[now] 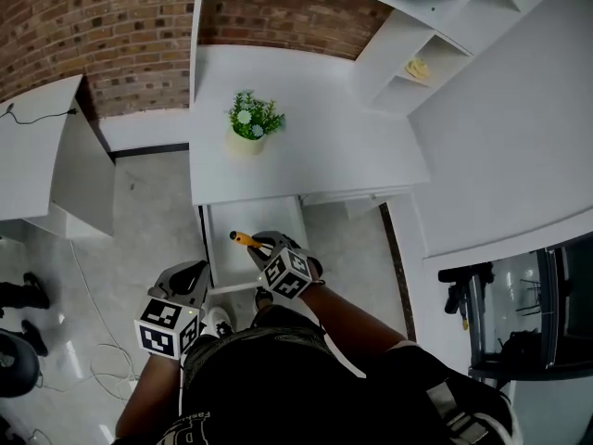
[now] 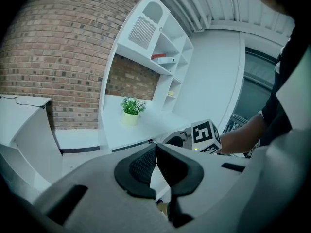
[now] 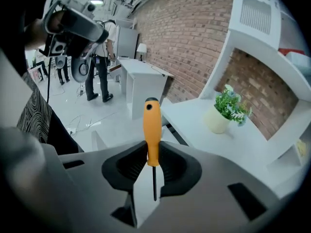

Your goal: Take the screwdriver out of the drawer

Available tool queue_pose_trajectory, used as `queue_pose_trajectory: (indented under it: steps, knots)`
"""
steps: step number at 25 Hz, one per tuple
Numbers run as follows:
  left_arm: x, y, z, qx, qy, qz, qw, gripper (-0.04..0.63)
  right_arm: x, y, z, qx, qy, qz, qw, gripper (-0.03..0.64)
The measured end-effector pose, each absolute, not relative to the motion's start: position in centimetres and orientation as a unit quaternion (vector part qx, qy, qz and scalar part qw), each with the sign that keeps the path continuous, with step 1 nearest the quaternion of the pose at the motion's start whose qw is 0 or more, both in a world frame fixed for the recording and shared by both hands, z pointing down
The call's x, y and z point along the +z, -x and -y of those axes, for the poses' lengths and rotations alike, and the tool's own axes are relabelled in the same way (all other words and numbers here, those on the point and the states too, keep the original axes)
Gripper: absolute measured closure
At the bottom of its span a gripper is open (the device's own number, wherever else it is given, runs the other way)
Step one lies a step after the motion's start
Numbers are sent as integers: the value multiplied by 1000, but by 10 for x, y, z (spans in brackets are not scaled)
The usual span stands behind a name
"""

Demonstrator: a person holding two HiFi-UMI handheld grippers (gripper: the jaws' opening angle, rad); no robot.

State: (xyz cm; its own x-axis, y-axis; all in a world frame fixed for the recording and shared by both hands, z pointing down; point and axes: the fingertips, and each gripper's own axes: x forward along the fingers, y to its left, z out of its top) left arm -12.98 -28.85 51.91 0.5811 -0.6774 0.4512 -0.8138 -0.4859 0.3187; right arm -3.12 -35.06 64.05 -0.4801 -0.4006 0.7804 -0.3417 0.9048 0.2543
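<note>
My right gripper (image 1: 262, 245) is shut on an orange-handled screwdriver (image 1: 243, 240), held above the open white drawer (image 1: 224, 248) under the desk. In the right gripper view the screwdriver (image 3: 151, 132) stands upright between the black pads (image 3: 127, 168), handle up, thin shaft pointing down toward the camera. My left gripper (image 1: 190, 273) hangs lower left of the drawer, over the floor. In the left gripper view its pads (image 2: 141, 165) meet at the tips with nothing between them, and the right gripper's marker cube (image 2: 205, 136) shows beyond them.
A white desk (image 1: 306, 146) carries a small potted plant (image 1: 252, 121). White shelving (image 1: 435, 35) rises at the right, and a brick wall (image 1: 93, 26) stands behind. Another white table (image 1: 37, 146) is at the left. People stand far off in the right gripper view.
</note>
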Motion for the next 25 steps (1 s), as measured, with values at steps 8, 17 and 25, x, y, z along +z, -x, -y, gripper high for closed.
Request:
queue_pose_trajectory:
  steps: [8, 17, 25]
  knots:
    - [499, 129, 268, 121, -868, 419, 236, 575, 562, 47, 316, -33, -267, 888, 374, 538]
    - [475, 106, 255, 114, -892, 382, 212, 575, 504, 32, 295, 52, -322, 907, 267, 538]
    - [448, 105, 254, 98, -893, 399, 182, 575, 453, 10, 288, 116, -330, 921, 171, 538]
